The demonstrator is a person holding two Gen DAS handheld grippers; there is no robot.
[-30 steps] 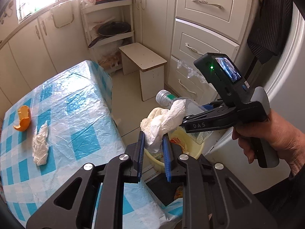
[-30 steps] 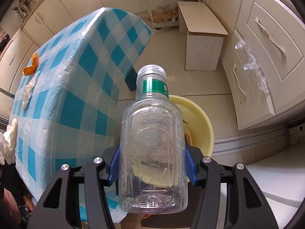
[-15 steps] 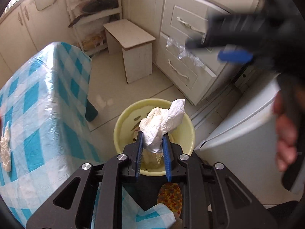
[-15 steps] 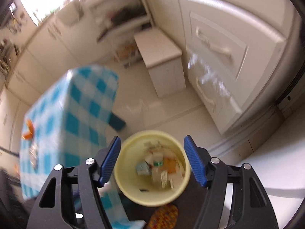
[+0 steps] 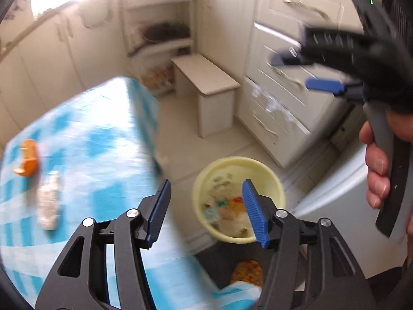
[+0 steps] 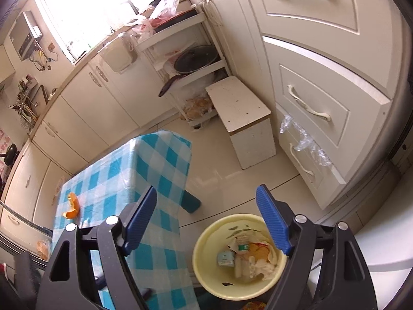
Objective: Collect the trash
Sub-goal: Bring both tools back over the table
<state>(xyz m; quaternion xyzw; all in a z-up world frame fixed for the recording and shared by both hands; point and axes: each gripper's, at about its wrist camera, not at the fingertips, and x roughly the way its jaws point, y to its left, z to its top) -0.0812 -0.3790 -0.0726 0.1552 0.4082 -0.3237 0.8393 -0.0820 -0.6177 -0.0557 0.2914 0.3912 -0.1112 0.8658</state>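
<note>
Trash bin (image 6: 204, 263) beside table (image 6: 144, 170) edge, floor (image 6: 227, 178) open

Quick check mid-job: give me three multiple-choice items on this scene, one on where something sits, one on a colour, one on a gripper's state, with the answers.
1. Where is the orange peel?
A. on the checked tablecloth
B. in the bin
C. on the stool

2. What colour is the trash bin?
A. blue
B. pale yellow
C. black

3. What is between the left gripper fingers?
A. a bottle
B. a tissue wad
C. nothing

Answers: 1 A, the peel lies on the cloth near its far edge. 2 B, its rim and wall are pale yellow. 3 C, the jaws are opening with only the bin showing past them.
</note>
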